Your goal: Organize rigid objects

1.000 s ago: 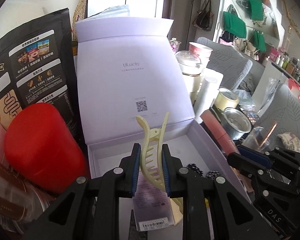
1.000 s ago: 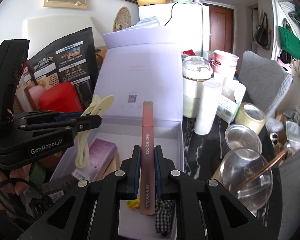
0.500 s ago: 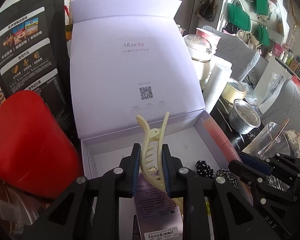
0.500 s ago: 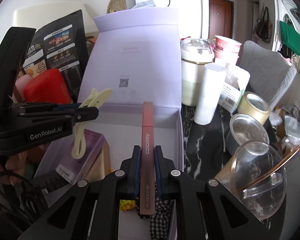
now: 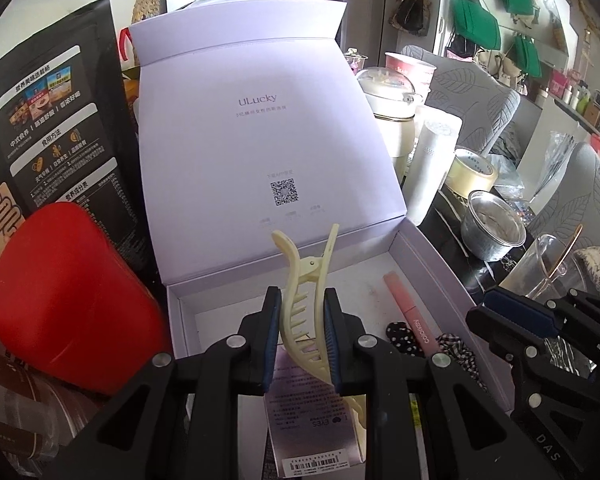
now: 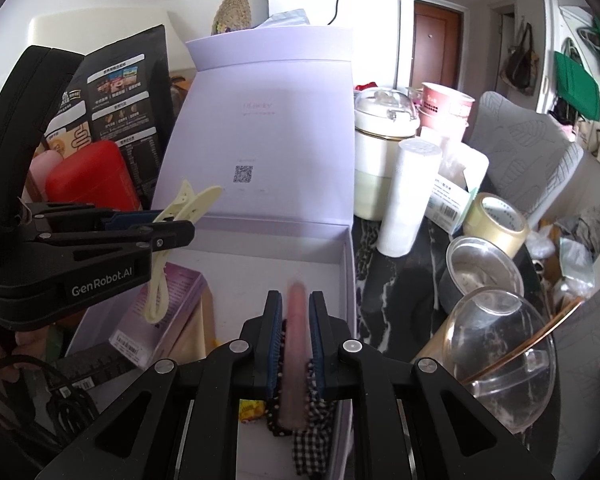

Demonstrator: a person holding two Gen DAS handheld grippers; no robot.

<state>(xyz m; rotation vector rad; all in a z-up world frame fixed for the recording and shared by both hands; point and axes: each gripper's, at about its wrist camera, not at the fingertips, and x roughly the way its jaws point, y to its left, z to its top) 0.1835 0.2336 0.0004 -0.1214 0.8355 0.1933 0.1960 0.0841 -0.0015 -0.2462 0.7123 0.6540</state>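
Observation:
My left gripper (image 5: pixel 300 300) is shut on a pale yellow claw hair clip (image 5: pixel 304 280), held upright above the near-left part of an open lilac box (image 5: pixel 432 256). From the right wrist view the same clip (image 6: pixel 188 204) sticks out of the left gripper (image 6: pixel 168 228). A pink cosmetic tube (image 5: pixel 406 312) lies slanted on the box floor near its right wall. My right gripper (image 6: pixel 294 300) hovers over it with its jaws opening. The tube (image 6: pixel 296 352) looks blurred between the pads, with a gap on each side.
Inside the box lie a purple packet (image 6: pixel 168 304) and dotted and checked fabric hair ties (image 5: pixel 400 334). A red container (image 5: pixel 68 300) and a black bag (image 5: pixel 48 128) stand left. To the right are a white cylinder (image 6: pixel 408 196), a tape roll (image 6: pixel 496 220), a metal bowl (image 6: pixel 480 272) and a glass bowl (image 6: pixel 500 352).
The right gripper's jaws have parted and the pink tube has dropped out of its grip into the box. The left gripper keeps hold of the clip and has barely shifted.

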